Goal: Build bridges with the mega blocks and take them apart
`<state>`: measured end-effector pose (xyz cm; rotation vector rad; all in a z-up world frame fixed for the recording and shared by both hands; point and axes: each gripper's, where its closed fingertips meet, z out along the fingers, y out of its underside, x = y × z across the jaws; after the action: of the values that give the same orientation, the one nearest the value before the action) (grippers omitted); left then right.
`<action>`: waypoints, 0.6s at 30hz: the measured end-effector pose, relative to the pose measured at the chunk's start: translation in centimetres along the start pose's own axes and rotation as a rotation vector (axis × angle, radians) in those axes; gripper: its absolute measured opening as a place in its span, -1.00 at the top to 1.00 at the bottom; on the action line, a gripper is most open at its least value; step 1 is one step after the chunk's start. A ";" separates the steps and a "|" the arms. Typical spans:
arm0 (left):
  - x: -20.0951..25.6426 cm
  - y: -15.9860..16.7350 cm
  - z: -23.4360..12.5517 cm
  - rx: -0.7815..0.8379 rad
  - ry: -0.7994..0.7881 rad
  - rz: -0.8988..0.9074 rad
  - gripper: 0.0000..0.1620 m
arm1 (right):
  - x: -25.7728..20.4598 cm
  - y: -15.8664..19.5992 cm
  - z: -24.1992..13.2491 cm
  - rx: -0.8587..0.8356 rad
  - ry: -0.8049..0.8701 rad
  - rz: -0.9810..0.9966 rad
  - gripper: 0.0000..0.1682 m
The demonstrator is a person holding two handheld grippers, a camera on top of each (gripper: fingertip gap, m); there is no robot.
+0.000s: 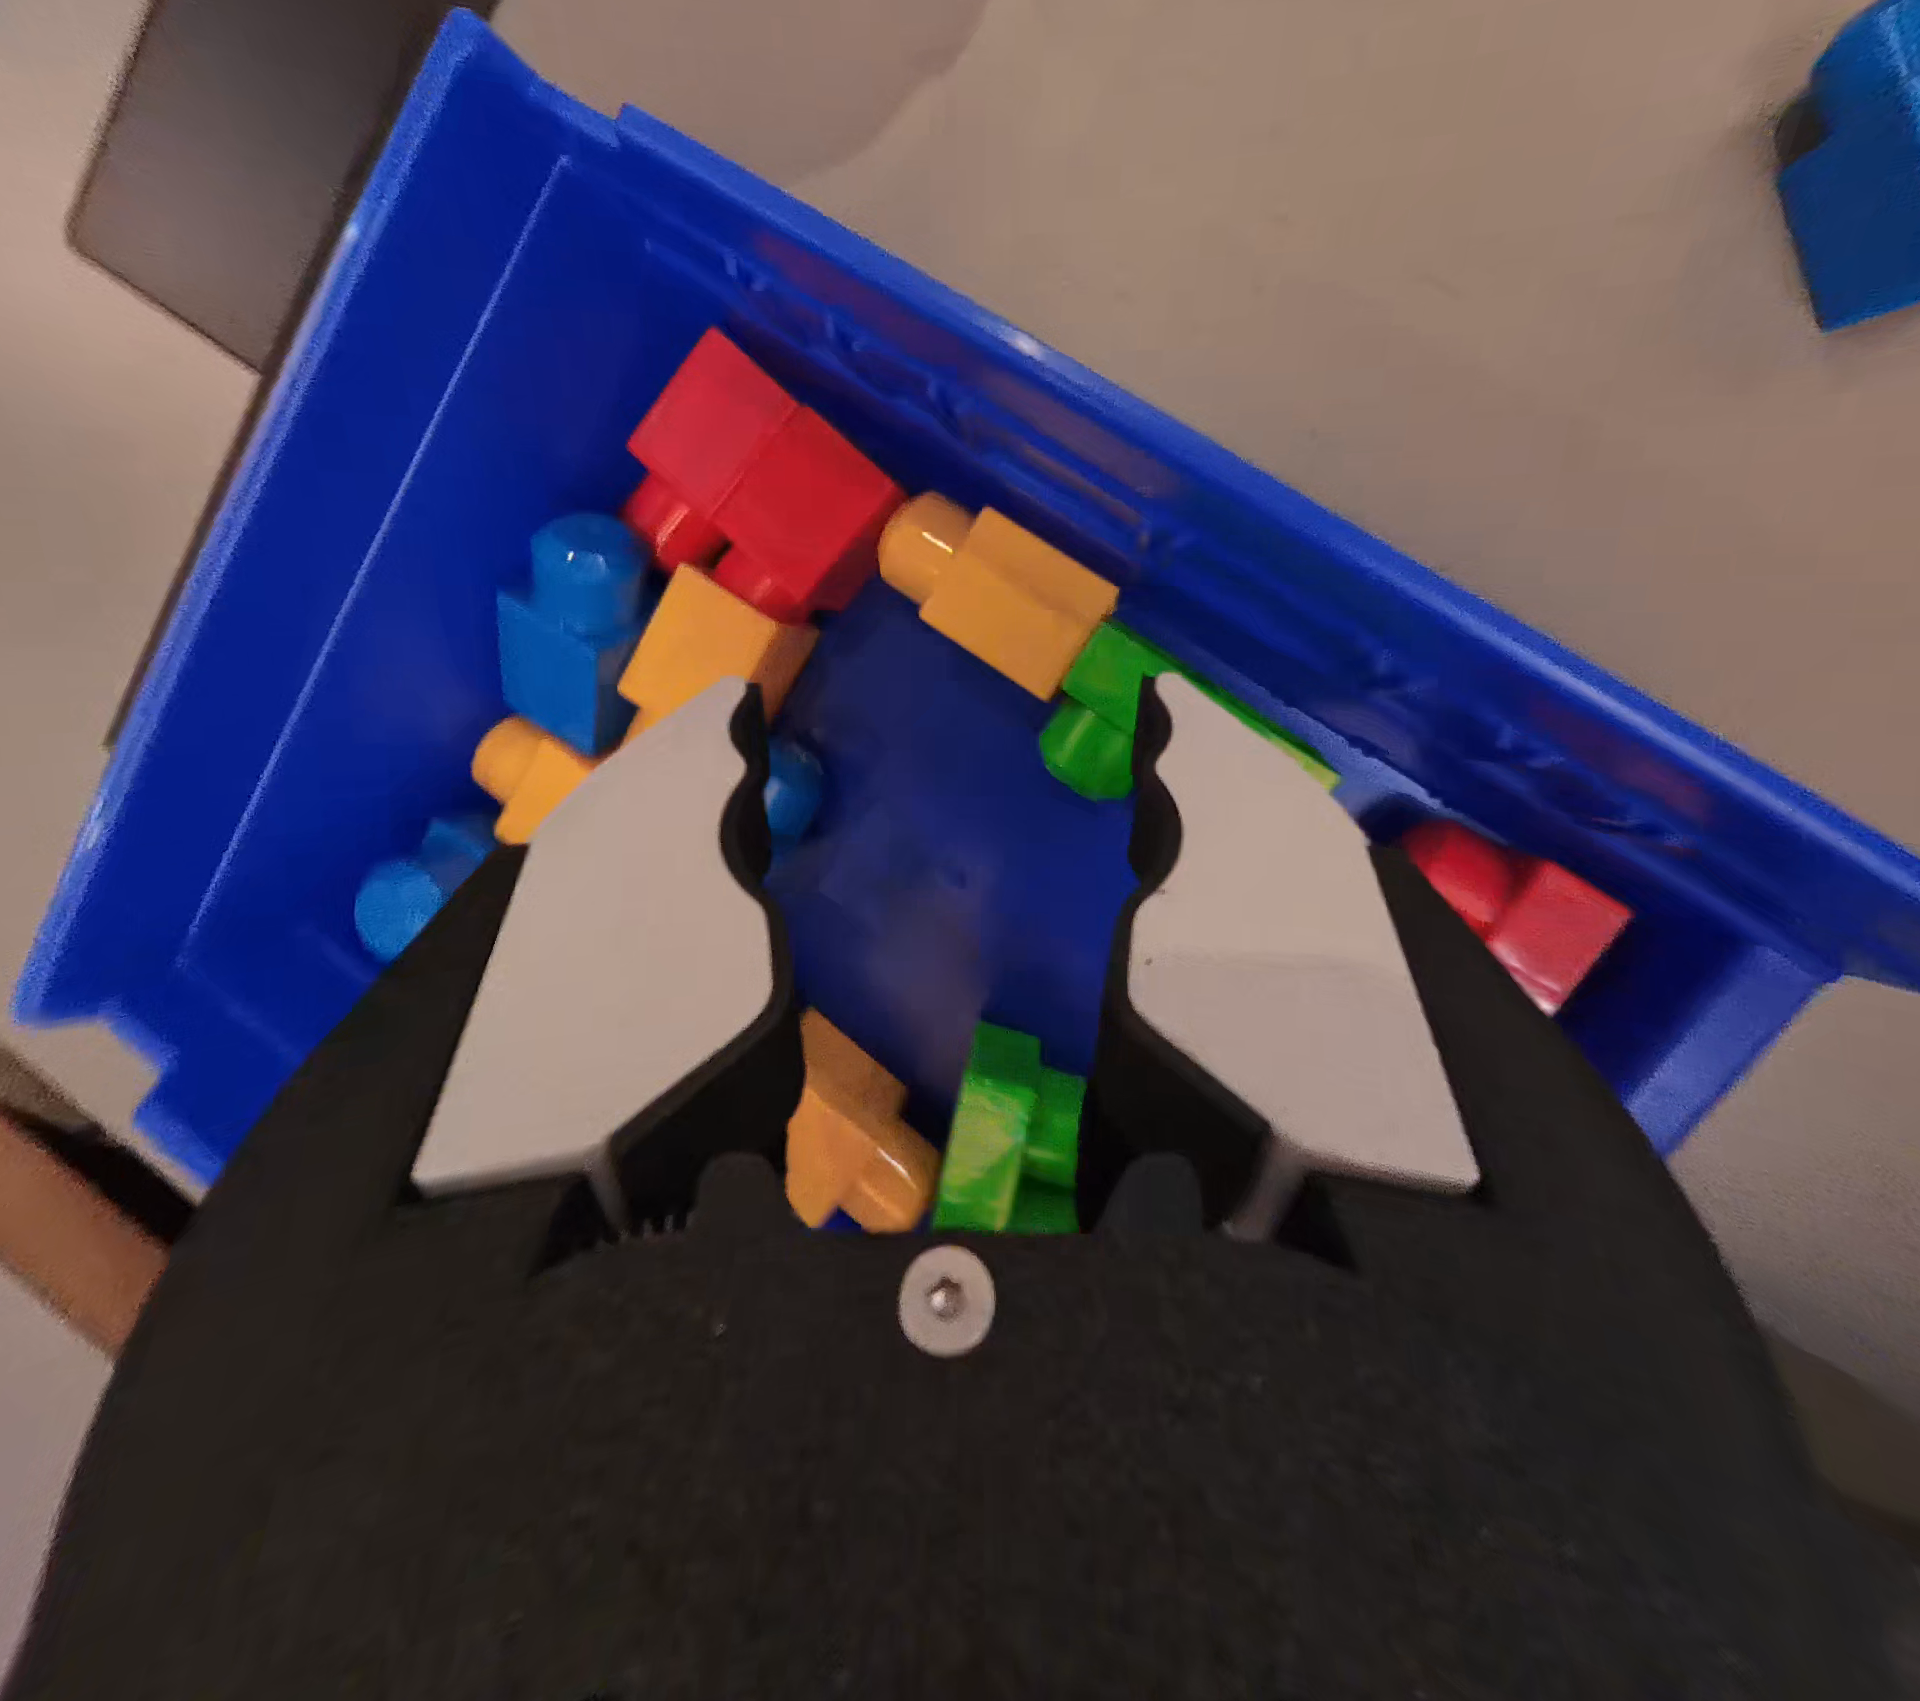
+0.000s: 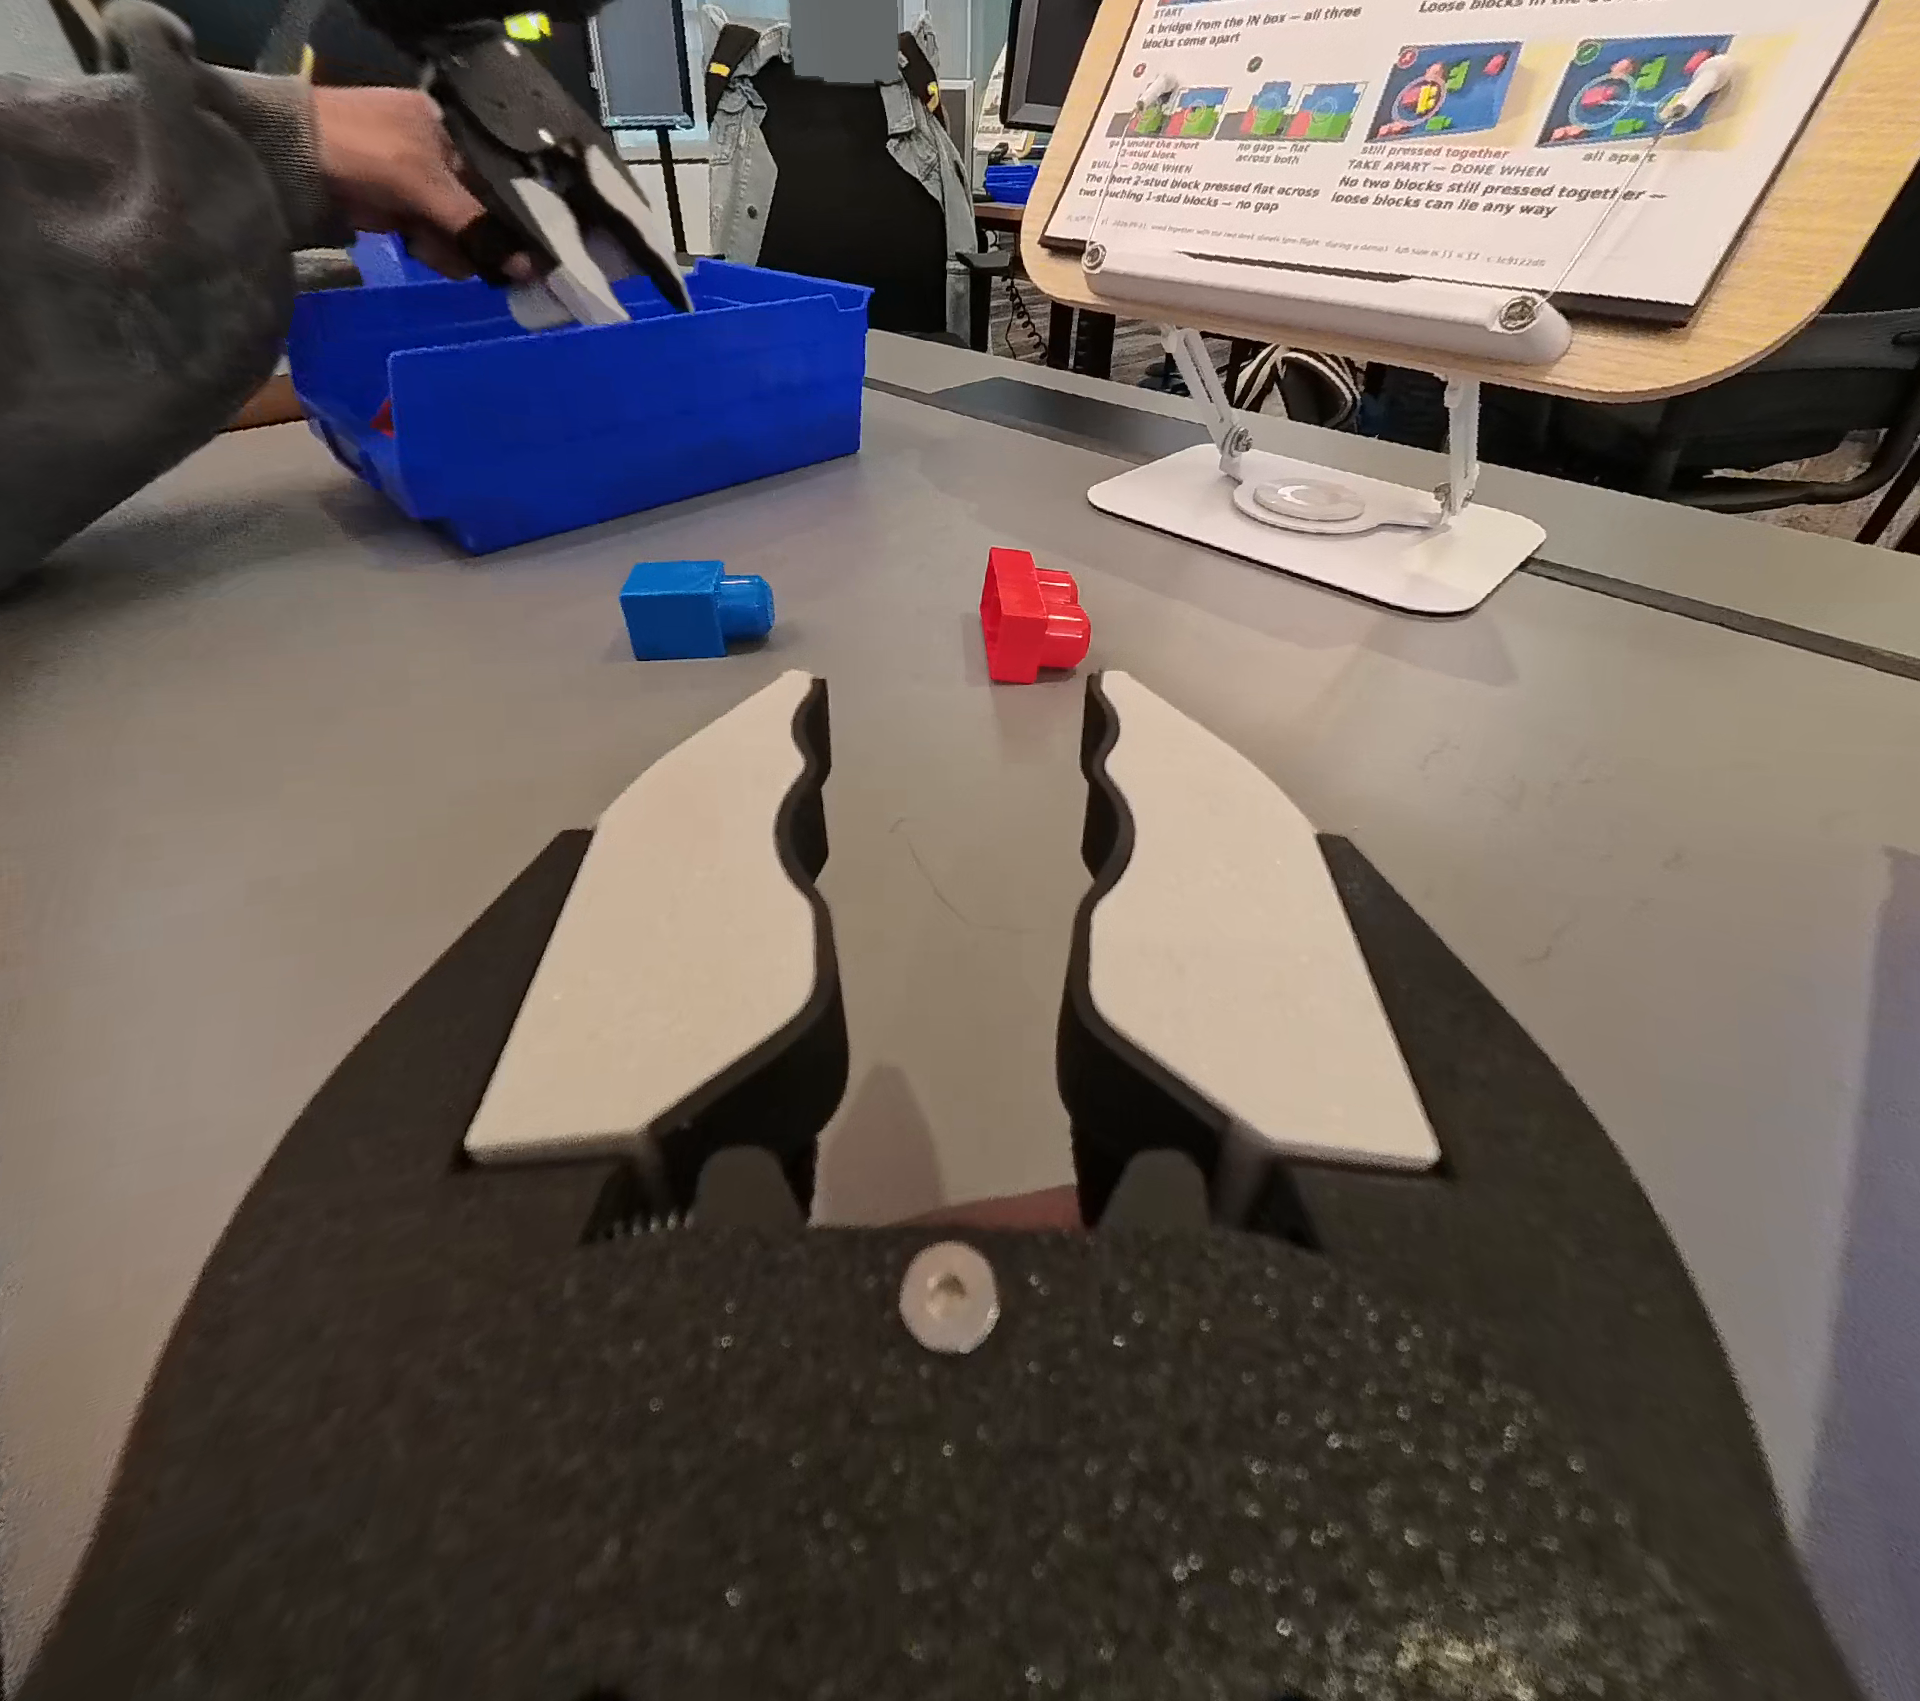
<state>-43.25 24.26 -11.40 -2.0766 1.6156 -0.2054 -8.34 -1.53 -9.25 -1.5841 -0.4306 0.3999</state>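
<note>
My left gripper (image 1: 951,695) is open and empty, pointing down into a blue bin (image 1: 436,571). The bin holds several loose blocks: a red one (image 1: 769,477), an orange one (image 1: 1008,591), a green one (image 1: 1101,716), a blue one (image 1: 566,623) and another red one (image 1: 1527,913). In the right wrist view the left gripper (image 2: 634,306) dips into the same bin (image 2: 623,415). My right gripper (image 2: 956,695) is open and empty, low over the grey table (image 2: 312,768). A blue one-stud block (image 2: 691,612) and a red two-stud block (image 2: 1029,617) lie on their sides just beyond its fingertips.
A white stand (image 2: 1320,524) carries a wooden board with an instruction sheet (image 2: 1455,41) at the back right. A person's sleeve and hand (image 2: 156,228) reach in from the left. Another blue block (image 1: 1860,186) lies on the table right of the bin. Chairs and monitors stand behind the table. Spacing between my two grippers at the tips: around 45 cm.
</note>
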 end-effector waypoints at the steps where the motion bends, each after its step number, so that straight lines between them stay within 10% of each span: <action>1: -0.3 -0.1 0.7 -0.012 0.030 0.021 0.20 | 0.0 0.0 0.0 0.002 0.004 -0.002 0.45; 18: 1.3 0.9 5.1 -0.204 0.237 0.317 0.25 | 0.2 0.2 0.2 -0.018 0.021 -0.005 0.47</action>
<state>-41.57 24.37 -16.43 -1.9606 2.1632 -0.1882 -8.27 -1.25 -9.44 -1.6029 -0.4224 0.3762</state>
